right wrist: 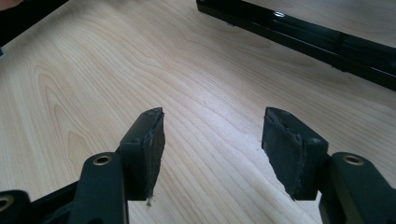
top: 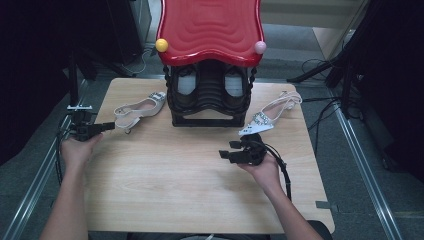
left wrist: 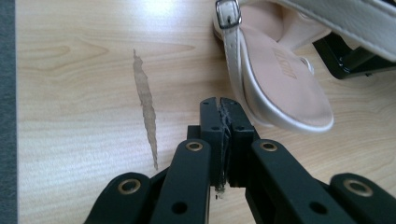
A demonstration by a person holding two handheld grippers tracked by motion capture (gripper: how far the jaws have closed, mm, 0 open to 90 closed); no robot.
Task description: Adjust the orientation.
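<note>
Pale wooden tabletop (top: 190, 165) carries a white sandal (top: 139, 108) at two o'clock, just beside the left gripper (top: 111, 126), whose jaws are closed on nothing. Right gripper (top: 226, 149) gapes wide, empty, with another sandal (top: 270, 114) near at one o'clock.

The tabletop (top: 165, 165) is pale wood with flowing grain and one darker streak. The rack (top: 209, 107) is black under a glossy red rippled top (top: 210, 27), bearing one yellow ball (top: 161, 45) and one pink ball (top: 260, 47). Both sandals (top: 140, 109) (top: 270, 115) are white; each hand-held gripper (top: 92, 129) (top: 240, 152) is black.
</note>
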